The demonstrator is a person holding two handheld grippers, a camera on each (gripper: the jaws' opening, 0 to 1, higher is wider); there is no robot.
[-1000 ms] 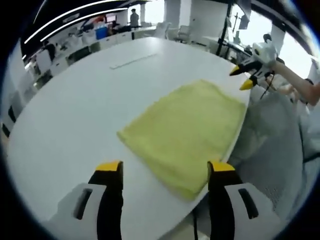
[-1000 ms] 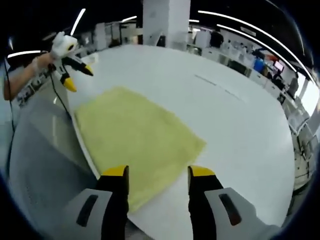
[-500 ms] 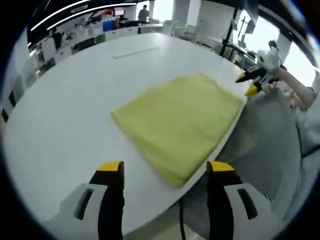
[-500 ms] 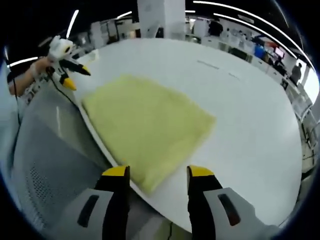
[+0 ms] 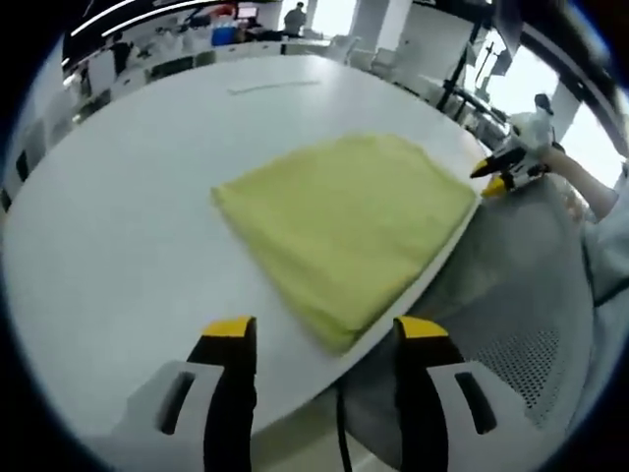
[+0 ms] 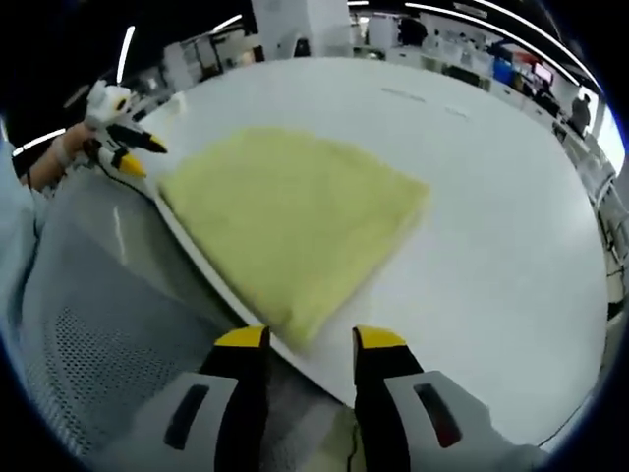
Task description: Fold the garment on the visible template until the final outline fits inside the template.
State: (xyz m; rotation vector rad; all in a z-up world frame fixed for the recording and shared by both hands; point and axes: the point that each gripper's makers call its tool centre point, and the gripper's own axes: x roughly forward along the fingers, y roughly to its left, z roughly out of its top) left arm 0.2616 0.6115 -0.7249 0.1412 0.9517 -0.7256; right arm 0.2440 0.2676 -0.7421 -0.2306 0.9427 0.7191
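Your garment (image 5: 346, 221) is a pale yellow, soft-textured cloth, folded into a flat rectangle. It lies on the white worktop (image 5: 118, 216), one long side along the worktop's near edge, corners squared.

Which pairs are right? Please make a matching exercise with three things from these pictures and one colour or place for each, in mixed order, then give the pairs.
Things:
1. folded cloth
2. table
3. mesh chair back

Colour or place:
A. grey, beside the table edge
B. yellow-green, lying at the table edge
C. white, under the cloth

Pairs: 1-B, 2-C, 3-A
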